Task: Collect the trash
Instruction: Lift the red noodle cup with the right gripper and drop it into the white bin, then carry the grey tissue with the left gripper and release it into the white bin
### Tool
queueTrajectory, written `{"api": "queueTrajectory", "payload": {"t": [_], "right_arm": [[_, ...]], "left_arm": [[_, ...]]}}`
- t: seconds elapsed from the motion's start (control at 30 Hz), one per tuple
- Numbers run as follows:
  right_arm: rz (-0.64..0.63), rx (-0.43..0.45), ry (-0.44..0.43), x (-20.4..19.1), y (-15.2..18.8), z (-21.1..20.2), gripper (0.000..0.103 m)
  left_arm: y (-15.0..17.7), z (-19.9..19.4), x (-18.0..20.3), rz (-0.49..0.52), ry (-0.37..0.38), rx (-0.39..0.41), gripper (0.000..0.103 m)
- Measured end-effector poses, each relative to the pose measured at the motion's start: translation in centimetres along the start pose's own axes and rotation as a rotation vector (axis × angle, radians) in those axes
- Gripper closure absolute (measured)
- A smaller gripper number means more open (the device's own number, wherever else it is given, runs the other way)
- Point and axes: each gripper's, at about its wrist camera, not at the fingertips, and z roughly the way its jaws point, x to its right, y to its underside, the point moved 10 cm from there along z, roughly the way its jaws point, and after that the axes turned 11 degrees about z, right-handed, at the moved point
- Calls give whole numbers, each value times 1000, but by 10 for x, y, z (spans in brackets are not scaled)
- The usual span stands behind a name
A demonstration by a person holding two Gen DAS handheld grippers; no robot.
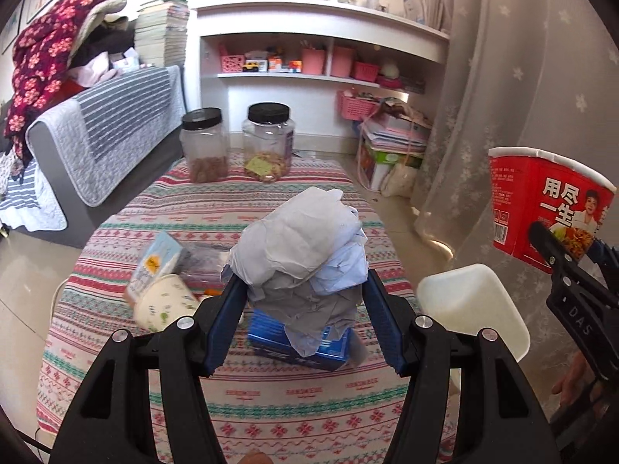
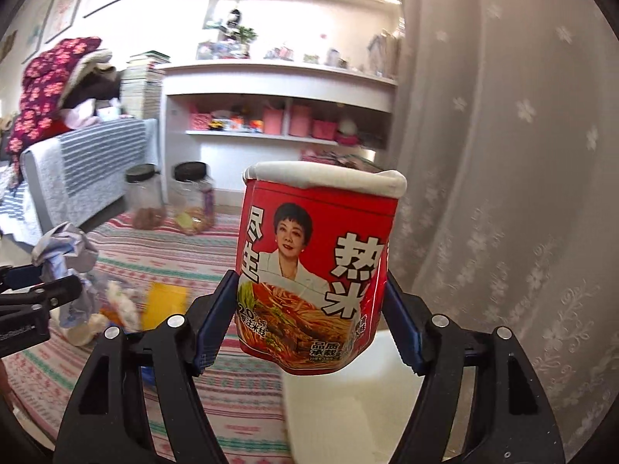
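My left gripper (image 1: pixel 301 282) is shut on a crumpled wad of white and pale blue paper (image 1: pixel 301 243), held above the patterned tablecloth (image 1: pixel 271 398). My right gripper (image 2: pixel 311 282) is shut on a dented red instant-noodle cup (image 2: pixel 317 270), upright with its white rim on top. In the left wrist view that cup (image 1: pixel 541 201) hangs at the right edge in the right gripper (image 1: pixel 572 243). In the right wrist view the left gripper (image 2: pixel 46 278) and its paper wad (image 2: pixel 65 247) show at the left edge. On the table lie a tipped carton (image 1: pixel 154 266), a paper cup (image 1: pixel 166 301) and a blue box (image 1: pixel 298 344).
Two black-lidded clear jars (image 1: pixel 205 147) (image 1: pixel 267 143) stand at the table's far end. A white bin-like object (image 1: pixel 472 309) sits beside the table's right edge, below the noodle cup. A grey sofa (image 1: pixel 96 143) runs along the left, white shelves (image 1: pixel 309 73) stand behind, and a curtain (image 1: pixel 522 96) hangs at right.
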Motion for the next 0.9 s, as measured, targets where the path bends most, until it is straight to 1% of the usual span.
{"api": "queueTrajectory", "payload": {"t": [0.17, 0.23, 0.4, 0.47, 0.53, 0.6, 0.63, 0.67, 0.73, 0.77, 0.9], "right_arm": [[49, -36, 70, 39, 11, 14, 34], [69, -70, 103, 56, 17, 22, 34], [140, -168, 170, 93, 39, 36, 34], [148, -204, 191, 103, 48, 40, 33], [149, -269, 211, 111, 62, 47, 33], [162, -313, 231, 117, 72, 49, 32], [163, -324, 239, 120, 75, 49, 30], [163, -324, 249, 124, 75, 49, 24], [172, -301, 286, 135, 72, 45, 16], [184, -288, 304, 141, 69, 42, 14], [218, -279, 372, 169, 69, 34, 13]], "left_arm": [[-3, 15, 29, 19, 43, -19, 42], [-5, 19, 41, 35, 55, -17, 42], [-1, 31, 69, 67, 85, -37, 42], [1, 35, 78, 77, 93, -47, 42], [3, 40, 89, 87, 106, -58, 42], [4, 44, 101, 97, 121, -68, 42], [4, 46, 106, 100, 129, -70, 42], [4, 47, 112, 105, 138, -73, 42], [5, 52, 126, 116, 163, -83, 42], [5, 54, 133, 120, 175, -88, 42], [9, 62, 161, 133, 230, -112, 42]]}}
